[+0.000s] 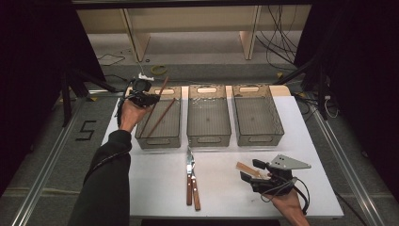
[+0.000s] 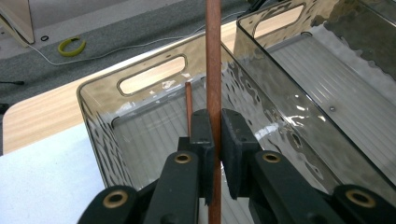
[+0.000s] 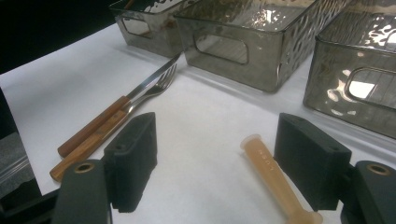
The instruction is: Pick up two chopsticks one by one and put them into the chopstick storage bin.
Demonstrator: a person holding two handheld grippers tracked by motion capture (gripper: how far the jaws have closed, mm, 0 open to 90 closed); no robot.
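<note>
With my left claw (image 2: 214, 154) clamped on the thin brown wooden chopstick (image 2: 214, 70), I lower it flat beside its twin (image 2: 188, 107) inside the far-left smoked clear plastic bin (image 2: 100, 116) before letting go.

Looks like a lab recording rig: a white table (image 1: 155, 188) is ringed by black curtains (image 1: 28, 70), loose black cables (image 1: 277, 33) are strewn over grey carpet (image 1: 211, 70), metal floor rails (image 1: 42, 174) are seen
</note>
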